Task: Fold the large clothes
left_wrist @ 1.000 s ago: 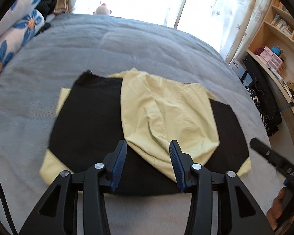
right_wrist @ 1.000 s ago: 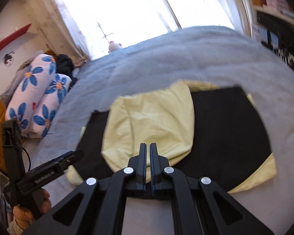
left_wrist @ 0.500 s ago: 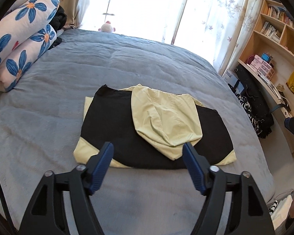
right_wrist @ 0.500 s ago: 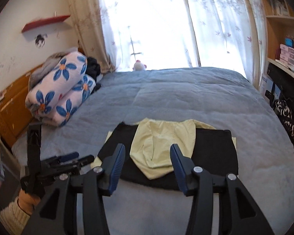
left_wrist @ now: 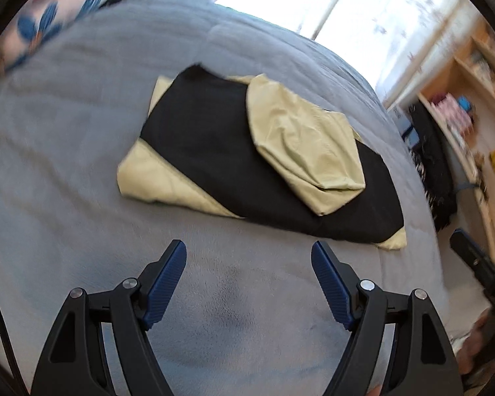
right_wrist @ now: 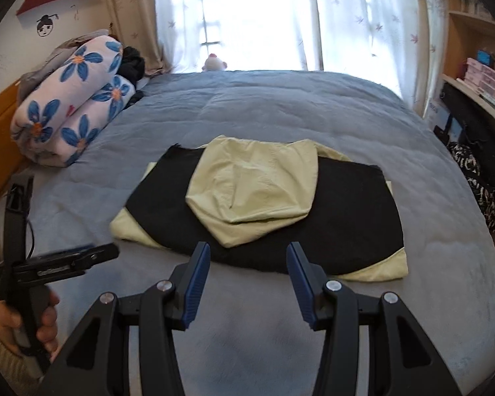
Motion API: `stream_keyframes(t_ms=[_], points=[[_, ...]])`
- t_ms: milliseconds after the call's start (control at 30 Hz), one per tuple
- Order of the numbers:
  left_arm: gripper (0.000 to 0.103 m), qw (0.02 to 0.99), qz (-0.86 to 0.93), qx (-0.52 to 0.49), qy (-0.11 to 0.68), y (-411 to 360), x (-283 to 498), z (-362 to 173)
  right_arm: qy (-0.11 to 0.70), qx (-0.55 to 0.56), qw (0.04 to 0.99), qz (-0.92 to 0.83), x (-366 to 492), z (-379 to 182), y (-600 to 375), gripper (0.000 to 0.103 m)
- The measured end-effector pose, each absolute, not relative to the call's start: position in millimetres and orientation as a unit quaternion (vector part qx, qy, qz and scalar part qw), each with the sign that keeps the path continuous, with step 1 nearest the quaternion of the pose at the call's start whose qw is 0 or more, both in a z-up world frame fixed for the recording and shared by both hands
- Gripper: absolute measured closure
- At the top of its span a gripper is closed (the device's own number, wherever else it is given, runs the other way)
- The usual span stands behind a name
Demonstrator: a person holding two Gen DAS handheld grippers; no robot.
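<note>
While both tools hang over bare bedding at the bottom of each frame, neither holds anything: the left hand-held gripper (left_wrist: 247, 277) stands with its blue pads spread wide and only grey bed cover (left_wrist: 66, 165) between them, and the right hand-held gripper (right_wrist: 248, 275) is parted about halfway, likewise empty. That released stance, judged from the garment's tidy lie, suits a pause between folds, with the hands clear so the cloth stays put.

Just beyond the fingertips, in the middle of both frames, lies the black-and-yellow hooded garment (right_wrist: 346, 217), already folded into a flat oblong on the bed. Its pale yellow hood (right_wrist: 254, 191) is laid down over the black back, probably so a later fold can close over it without a lump at the edge. Yellow corners show from beneath at the lower left and lower right of the oblong.

In the right wrist view a person's hand (right_wrist: 26, 323) at the lower left grips the left tool's handle. Farther off, at the upper left, sits a rolled floral quilt (right_wrist: 69, 115); a small plush toy (right_wrist: 214, 62) stands at the window, shelves at the right edge.

Against the earlier frames, both grippers have just been opening with nothing between the jaws; the right was shut a second ago. Both views have backed off from the garment, which lies unchanged
</note>
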State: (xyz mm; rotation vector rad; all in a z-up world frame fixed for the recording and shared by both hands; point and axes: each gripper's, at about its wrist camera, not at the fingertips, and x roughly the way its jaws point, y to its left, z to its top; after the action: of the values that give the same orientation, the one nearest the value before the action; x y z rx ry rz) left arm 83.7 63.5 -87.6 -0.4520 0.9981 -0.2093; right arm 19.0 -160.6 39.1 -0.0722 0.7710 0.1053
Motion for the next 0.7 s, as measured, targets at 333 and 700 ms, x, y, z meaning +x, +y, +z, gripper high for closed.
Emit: stream_keyframes(t_ms=[333, 700], points=[[0.026, 0.804, -0.086, -0.358, 0.467, 94, 111, -172, 0.322, -0.030, 0.946, 0.032, 59, 7, -155, 0.055], [0.026, 0.814, -0.063, -0.412, 0.405, 100, 173, -195, 0.347, -0.016, 0.936, 0.054, 106, -33, -153, 0.055]])
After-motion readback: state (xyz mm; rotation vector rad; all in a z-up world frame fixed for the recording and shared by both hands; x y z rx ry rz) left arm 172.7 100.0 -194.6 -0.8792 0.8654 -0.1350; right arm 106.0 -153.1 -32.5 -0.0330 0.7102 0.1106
